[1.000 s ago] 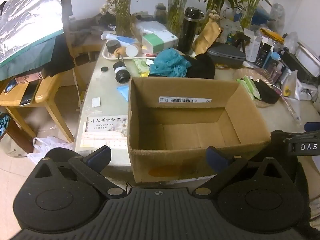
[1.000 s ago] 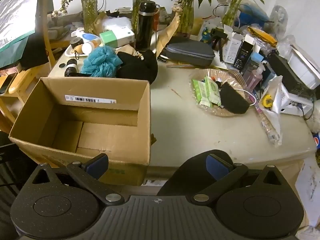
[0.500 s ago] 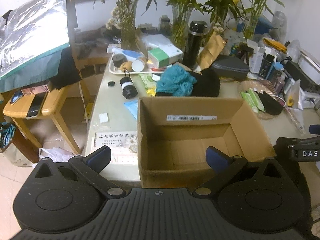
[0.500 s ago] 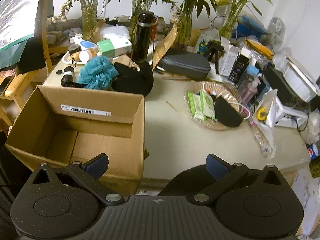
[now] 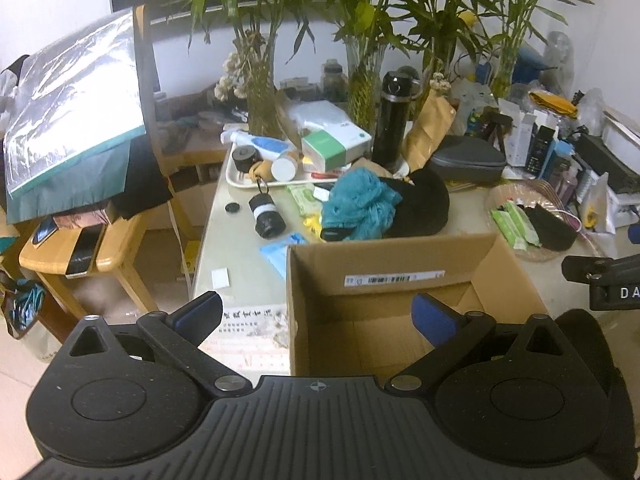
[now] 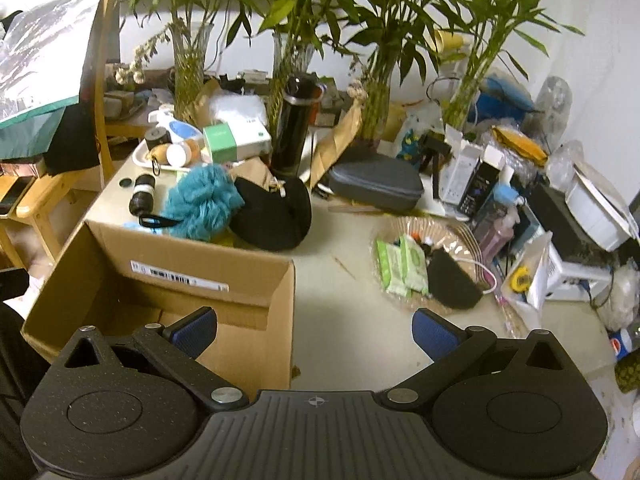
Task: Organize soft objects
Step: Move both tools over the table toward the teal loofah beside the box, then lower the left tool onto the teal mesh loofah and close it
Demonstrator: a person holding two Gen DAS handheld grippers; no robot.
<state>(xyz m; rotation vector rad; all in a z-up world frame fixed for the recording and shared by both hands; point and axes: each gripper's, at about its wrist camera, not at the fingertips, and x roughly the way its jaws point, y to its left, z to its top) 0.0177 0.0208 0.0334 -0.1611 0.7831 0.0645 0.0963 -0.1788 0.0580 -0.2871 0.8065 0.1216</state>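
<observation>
Both grippers (jaws apart) over open cardboard box, empty-handed

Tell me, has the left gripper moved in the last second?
Yes. The left gripper has pulled back and up from the cardboard box, whose near wall has dropped out of view.

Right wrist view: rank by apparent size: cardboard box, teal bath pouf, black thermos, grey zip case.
1. cardboard box, largest by far, though also nearest the camera.
2. grey zip case.
3. teal bath pouf, close to the case; unsure.
4. black thermos, smallest, but it stands farther back.
</observation>
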